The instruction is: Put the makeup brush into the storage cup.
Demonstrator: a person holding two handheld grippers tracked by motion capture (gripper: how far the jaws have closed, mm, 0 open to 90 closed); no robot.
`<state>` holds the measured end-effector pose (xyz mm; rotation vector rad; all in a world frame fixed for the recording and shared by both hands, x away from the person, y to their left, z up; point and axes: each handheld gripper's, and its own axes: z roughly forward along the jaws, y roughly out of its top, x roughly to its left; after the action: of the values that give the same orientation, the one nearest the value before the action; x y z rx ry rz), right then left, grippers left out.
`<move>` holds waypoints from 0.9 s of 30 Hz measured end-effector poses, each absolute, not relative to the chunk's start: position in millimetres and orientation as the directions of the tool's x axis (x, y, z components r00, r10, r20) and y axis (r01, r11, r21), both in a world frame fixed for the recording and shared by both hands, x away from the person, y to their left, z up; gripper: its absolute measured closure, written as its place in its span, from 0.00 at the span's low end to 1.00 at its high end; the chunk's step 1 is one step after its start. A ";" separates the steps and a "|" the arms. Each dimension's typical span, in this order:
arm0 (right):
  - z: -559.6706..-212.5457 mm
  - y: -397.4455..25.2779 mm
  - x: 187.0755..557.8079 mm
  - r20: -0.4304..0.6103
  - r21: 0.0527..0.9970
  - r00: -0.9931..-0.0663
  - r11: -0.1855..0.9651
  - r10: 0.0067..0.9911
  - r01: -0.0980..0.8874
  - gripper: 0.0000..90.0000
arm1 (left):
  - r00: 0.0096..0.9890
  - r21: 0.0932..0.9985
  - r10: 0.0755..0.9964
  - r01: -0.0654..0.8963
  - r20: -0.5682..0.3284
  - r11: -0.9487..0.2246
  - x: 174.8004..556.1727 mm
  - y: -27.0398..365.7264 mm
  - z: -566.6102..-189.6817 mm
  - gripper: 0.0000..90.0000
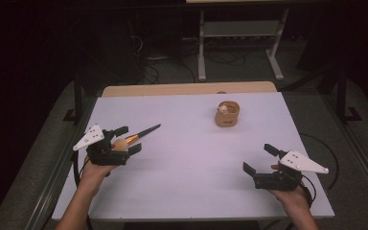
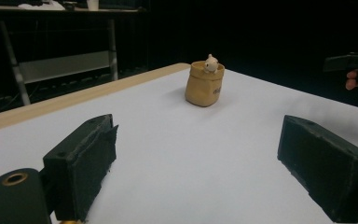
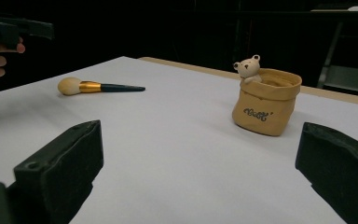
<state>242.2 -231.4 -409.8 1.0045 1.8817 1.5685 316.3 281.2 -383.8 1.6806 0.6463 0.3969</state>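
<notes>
Two things lie on the white surface (image 1: 187, 158): a makeup brush (image 1: 135, 136) and a small tan pot (image 1: 227, 114) with a little bear figure (image 1: 224, 108) peeking over its rim. The brush lies flat at the left side, its round pale head toward the person and its dark handle pointing out toward the middle. The left gripper (image 1: 122, 141) hovers right over the brush head with its jaws spread wide on either side of it, not closed on anything; the brush looks to be resting on the surface rather than being lifted. That placement suggests the gripper is lined up to pinch the brush near the gold collar, where the handle is thickest and least likely to slip.

The right gripper (image 1: 261, 159) sits well apart at the near right, jaws also released and holding nothing, apparently waiting out of the way. From its own view, the pot (image 3: 266, 101) stands upright between its jaws but far off, mouth open to the top. The pot likely serves as the holder for the brush, which would explain why it stands clear of both hands with open space around it.
</notes>
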 end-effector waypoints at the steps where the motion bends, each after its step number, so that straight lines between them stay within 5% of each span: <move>1: -409.9 -231.5 242.2 0.085 0.972 -0.611 0.070 0.787 0.225 0.00 | 0.786 0.974 0.611 0.199 -0.092 -0.110 316.8 280.6 -383.2 0.12; 27: -410.2 -232.0 241.7 0.090 0.971 -0.609 0.066 0.788 0.229 0.00 | 0.789 0.978 0.608 0.185 -0.088 -0.099 337.8 278.0 -373.9 0.12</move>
<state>241.7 -232.0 -410.2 1.0089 1.8811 1.5705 337.8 278.0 -373.9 1.6634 0.6341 0.3981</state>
